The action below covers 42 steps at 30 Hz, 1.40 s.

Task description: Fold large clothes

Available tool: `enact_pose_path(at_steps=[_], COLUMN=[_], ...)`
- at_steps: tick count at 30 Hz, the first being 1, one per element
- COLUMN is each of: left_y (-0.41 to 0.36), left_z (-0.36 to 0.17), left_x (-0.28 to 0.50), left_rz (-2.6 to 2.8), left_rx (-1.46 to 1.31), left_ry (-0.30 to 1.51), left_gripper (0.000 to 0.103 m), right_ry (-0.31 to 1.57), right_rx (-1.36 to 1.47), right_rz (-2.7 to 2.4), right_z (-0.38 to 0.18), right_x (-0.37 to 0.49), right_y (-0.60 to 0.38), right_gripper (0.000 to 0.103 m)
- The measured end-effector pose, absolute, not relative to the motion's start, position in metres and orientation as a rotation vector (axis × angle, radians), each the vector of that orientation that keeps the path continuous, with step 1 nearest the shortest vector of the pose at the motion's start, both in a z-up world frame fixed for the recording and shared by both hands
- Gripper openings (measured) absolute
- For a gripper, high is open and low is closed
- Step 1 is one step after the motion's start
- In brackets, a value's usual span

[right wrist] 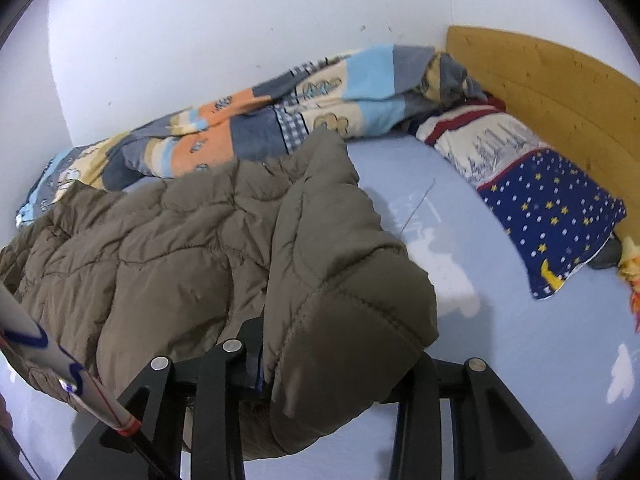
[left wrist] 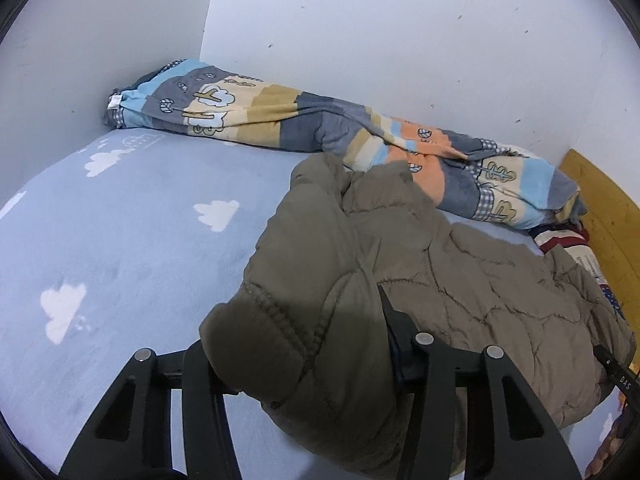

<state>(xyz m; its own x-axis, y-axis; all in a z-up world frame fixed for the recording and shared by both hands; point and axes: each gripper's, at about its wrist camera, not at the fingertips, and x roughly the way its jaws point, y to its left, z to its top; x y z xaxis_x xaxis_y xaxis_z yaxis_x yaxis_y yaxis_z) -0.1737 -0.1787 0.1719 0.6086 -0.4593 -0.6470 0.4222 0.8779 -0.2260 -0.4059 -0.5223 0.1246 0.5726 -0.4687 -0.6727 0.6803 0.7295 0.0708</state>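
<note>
An olive-brown quilted puffer jacket [left wrist: 460,280] lies on the light blue bed sheet [left wrist: 140,240]. My left gripper [left wrist: 304,360] is shut on a jacket sleeve end, with the cuff bunched between and over its fingers. In the right wrist view the jacket [right wrist: 160,240] spreads to the left. My right gripper [right wrist: 336,368] is shut on the other sleeve, whose cuff drapes over the fingers and hides the tips. Both sleeves are held a little above the bed.
A rolled patchwork blanket [left wrist: 320,128] lies along the white wall at the back. A starry blue pillow [right wrist: 540,208] rests against the wooden headboard [right wrist: 540,72]. The sheet [right wrist: 500,340] has white cloud prints.
</note>
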Motion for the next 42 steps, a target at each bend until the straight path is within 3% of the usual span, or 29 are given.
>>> enact_pose_path(at_steps=[10, 13, 17, 21, 24, 32, 34, 36, 38, 42], left_y=[-0.123, -0.115, -0.087, -0.058, -0.042, -0.024, -0.052, -0.105, -0.150, -0.236], left_z=[0.146, 0.129, 0.105, 0.092, 0.085, 0.136, 0.148, 0.158, 0.162, 0.155], left_x=[-0.243, -0.242, -0.225, -0.214, -0.211, -0.214, -0.220, -0.231, -0.242, -0.256], left_rz=[-0.519, -0.485, -0.421, -0.412, -0.388, -0.228, -0.300, -0.439, -0.518, -0.596], left_rx=[-0.065, -0.083, -0.256, -0.456, -0.560, -0.501, -0.398, -0.237, -0.091, 0.231], left_ry=[0.828, 0.895, 1.042, 1.141, 1.179, 0.907, 0.873, 0.857, 0.834, 0.756], left_gripper=[0.051, 0.057, 0.065, 0.068, 0.069, 0.069, 0.069, 0.069, 0.069, 0.069], right_ry=[0.717, 0.751, 0.797, 0.704, 0.622, 0.491, 0.504, 0.557, 0.604, 0.689], right_rx=[0.404, 0.506, 0.842, 1.237, 1.394, 1.086, 0.970, 0.840, 0.722, 0.539], right_rz=[-0.630, -0.627, -0.589, -0.529, -0.525, -0.698, -0.640, -0.557, -0.478, -0.423], right_z=[0.120, 0.100, 0.064, 0.038, 0.027, 0.084, 0.101, 0.114, 0.122, 0.123], right_x=[-0.485, -0.504, -0.524, -0.567, -0.600, -0.613, -0.587, -0.550, -0.510, -0.441], right_y=[-0.486, -0.490, -0.524, -0.554, -0.565, -0.566, -0.557, -0.538, -0.514, -0.482], right_gripper=[0.040, 0.042, 0.059, 0.076, 0.077, 0.078, 0.076, 0.060, 0.054, 0.051])
